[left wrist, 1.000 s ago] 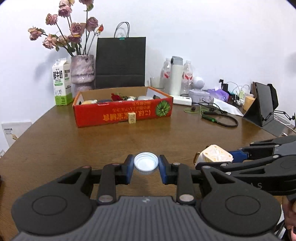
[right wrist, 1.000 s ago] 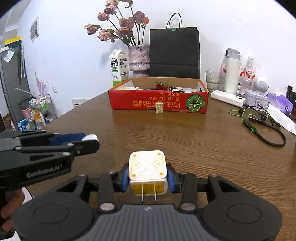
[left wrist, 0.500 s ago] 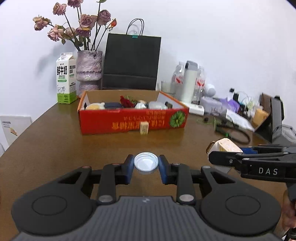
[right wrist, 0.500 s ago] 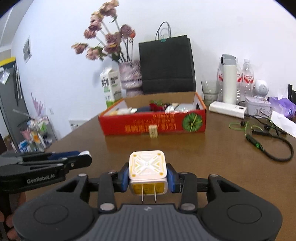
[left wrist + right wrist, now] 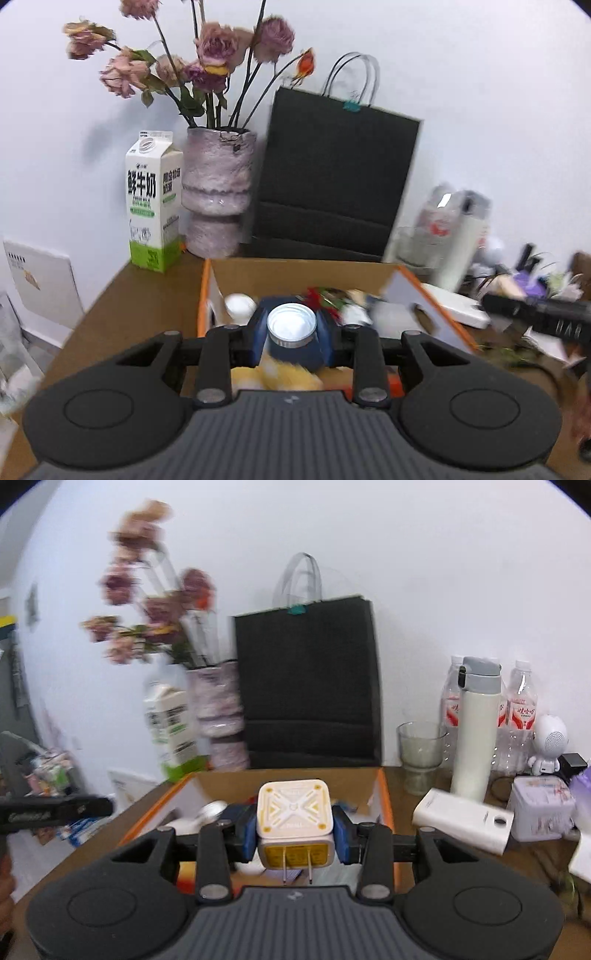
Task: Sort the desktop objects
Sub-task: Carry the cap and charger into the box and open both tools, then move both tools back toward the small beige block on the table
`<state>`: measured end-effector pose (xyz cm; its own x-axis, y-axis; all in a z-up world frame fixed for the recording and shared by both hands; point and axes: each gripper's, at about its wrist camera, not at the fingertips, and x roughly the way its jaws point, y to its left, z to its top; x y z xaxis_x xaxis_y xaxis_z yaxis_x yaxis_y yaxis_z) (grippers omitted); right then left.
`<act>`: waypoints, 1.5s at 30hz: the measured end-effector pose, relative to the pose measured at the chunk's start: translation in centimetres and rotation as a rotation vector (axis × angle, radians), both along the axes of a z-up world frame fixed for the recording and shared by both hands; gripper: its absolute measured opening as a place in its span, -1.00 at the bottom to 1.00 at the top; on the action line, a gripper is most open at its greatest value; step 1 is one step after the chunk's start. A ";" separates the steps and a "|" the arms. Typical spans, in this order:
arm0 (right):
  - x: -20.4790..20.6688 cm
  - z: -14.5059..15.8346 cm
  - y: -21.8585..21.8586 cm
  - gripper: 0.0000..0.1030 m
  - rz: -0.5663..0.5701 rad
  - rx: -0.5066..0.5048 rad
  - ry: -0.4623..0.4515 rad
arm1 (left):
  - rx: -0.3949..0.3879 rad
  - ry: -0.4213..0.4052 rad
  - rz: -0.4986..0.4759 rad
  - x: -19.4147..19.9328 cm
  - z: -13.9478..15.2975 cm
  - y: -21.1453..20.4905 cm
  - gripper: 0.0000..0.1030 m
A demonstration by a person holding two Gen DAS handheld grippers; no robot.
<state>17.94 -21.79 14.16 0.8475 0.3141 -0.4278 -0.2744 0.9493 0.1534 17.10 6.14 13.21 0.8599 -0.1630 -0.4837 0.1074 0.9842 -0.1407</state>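
Observation:
My left gripper [image 5: 291,334] is shut on a white bottle cap [image 5: 291,325] and holds it over the left part of the open red cardboard box [image 5: 295,271], which holds several small objects. My right gripper [image 5: 293,830] is shut on a cream square plug adapter [image 5: 293,810] with two prongs pointing back at me, held over the same box [image 5: 384,797]. The right gripper's finger shows at the right edge of the left wrist view [image 5: 535,310]. The left gripper's finger shows at the left edge of the right wrist view [image 5: 55,810].
Behind the box stand a milk carton [image 5: 153,201], a pink vase of dried roses [image 5: 218,192] and a black paper bag [image 5: 332,184]. To the right are a glass [image 5: 421,753], a white flask [image 5: 476,731], water bottles [image 5: 521,716], a white power bank [image 5: 461,821] and a small tin [image 5: 541,808].
Both grippers have moved forward from over the bare table to above the box, each still holding its object. The views are motion-blurred now.

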 end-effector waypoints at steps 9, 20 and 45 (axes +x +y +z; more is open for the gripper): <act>17.4 -3.8 1.9 -0.25 -0.095 -0.132 0.233 | 0.124 0.198 0.023 14.7 -4.3 -1.0 -0.42; 22.6 -7.5 3.8 0.23 -0.144 -0.193 0.314 | 0.069 0.277 -0.008 18.8 -5.6 -1.0 0.27; -8.0 -5.5 0.5 0.70 -0.032 -0.084 0.143 | 0.082 0.095 0.043 -11.0 -7.6 -6.9 1.00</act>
